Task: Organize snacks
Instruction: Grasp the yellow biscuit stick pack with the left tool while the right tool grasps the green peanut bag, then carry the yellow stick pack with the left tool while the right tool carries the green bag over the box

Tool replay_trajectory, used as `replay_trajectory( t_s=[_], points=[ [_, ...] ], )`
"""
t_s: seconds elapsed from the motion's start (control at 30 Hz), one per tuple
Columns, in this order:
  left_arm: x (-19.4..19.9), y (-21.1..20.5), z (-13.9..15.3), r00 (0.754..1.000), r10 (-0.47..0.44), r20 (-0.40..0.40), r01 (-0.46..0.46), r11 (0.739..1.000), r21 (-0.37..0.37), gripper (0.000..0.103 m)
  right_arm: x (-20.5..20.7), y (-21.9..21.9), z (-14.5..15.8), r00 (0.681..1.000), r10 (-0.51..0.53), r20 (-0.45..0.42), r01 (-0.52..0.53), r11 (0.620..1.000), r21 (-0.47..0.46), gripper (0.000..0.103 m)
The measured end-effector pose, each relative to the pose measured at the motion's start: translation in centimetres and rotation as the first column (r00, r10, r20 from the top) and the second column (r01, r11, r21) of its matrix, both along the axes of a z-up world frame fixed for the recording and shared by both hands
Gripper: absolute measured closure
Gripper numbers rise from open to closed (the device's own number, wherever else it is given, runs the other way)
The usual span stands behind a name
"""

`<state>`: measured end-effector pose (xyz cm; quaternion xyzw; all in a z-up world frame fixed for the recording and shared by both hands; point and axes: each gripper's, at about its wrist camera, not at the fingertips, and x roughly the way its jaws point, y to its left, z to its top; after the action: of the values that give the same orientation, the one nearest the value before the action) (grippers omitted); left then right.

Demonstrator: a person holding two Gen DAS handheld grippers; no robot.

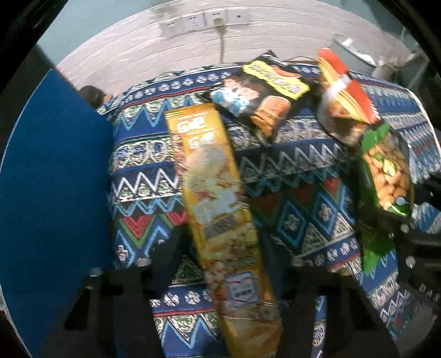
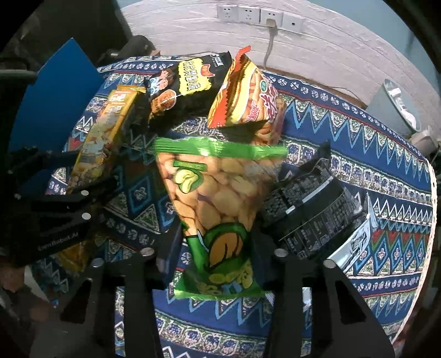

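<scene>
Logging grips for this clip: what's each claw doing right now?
Left claw: closed on the long yellow snack pack.
Right claw: closed on the green peanut bag.

Backdrop: patterned cloth, wall, sockets

Patterned tablecloth (image 2: 344, 154) in blue, white, red & green zigzags covers the table. Pale brick-look wall (image 1: 143, 49) behind w/ row of white sockets (image 2: 259, 15); one has a plug, grey cable (image 2: 268, 46) hanging down. Blue panel (image 1: 55, 179) at left edge. Grey bin (image 2: 391, 107) far right, contents unclear.
</scene>
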<state>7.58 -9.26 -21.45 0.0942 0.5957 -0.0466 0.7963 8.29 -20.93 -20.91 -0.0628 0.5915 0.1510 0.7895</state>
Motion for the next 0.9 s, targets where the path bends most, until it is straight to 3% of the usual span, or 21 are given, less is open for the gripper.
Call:
replay_trajectory(
  t_s=[0.07,0.23,0.9],
  points=[
    [-0.6,-0.3,0.2,1.0,-0.016,0.009,0.016,1.0,0.008,0.066,-0.3,0.1,0.3,1.0,0.003,0.001,-0.003,1.0,0.008,0.066],
    [-2.4,0.6,0.8,1.0,-0.006,0.011,0.006,1.0,-0.02,0.072,-0.5,0.4,1.4,1.0,0.01,0.012,-0.01,1.0,0.014,0.067],
    [-4.5,3.9,7.8,0.988,-0.02,0.153,0.028,0.998,-0.052,0.072,-1.5,1.1,5.7,0.999,-0.02,0.047,0.018,0.999,0.046,0.067]
  ],
)
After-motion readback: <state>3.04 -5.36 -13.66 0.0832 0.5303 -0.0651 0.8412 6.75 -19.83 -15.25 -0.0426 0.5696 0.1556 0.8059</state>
